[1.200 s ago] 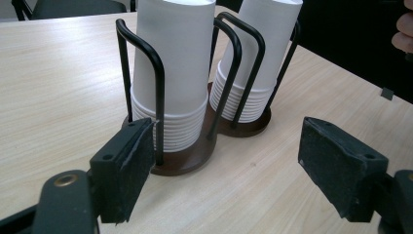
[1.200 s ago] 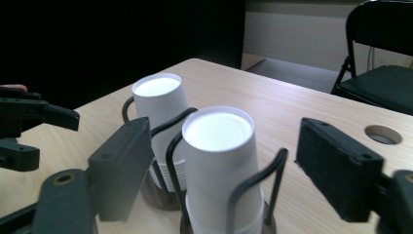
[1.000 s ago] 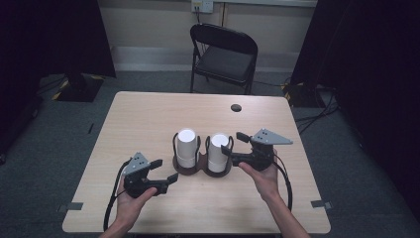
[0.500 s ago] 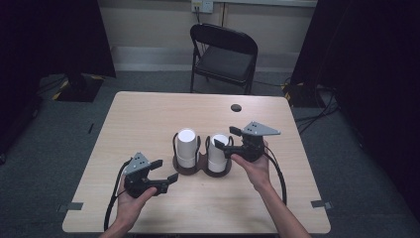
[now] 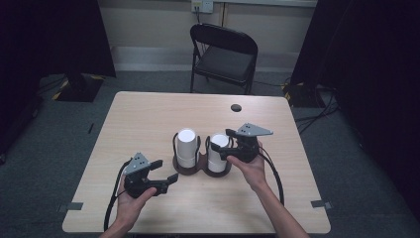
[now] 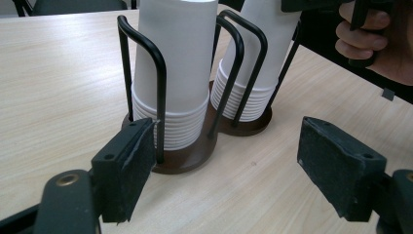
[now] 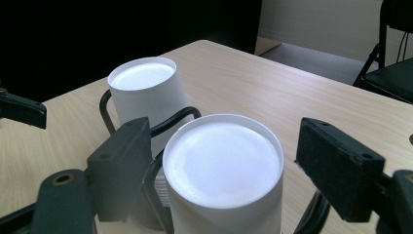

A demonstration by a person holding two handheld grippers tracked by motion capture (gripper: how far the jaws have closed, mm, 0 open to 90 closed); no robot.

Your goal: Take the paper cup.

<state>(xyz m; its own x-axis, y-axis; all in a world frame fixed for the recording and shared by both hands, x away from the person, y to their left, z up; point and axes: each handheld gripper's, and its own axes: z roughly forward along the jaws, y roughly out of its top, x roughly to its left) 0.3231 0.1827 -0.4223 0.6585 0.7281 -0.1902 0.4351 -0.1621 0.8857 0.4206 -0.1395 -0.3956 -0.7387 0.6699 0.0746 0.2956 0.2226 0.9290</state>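
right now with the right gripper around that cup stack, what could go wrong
1. The right gripper straddles the right cup stack with open jaws. Squeezing hard could crush the thin top cup.
2. The cups are nested. Lifting may bring several up together, or drag the holder along, since the left gripper sits open beside it and is not bracing it.
3. The black wire loops stand close to the stack, so a jaw could snag one.

Studio-like lab: black curtains (image 5: 59, 34), taped table (image 5: 148, 114), folding chair (image 5: 225, 54).
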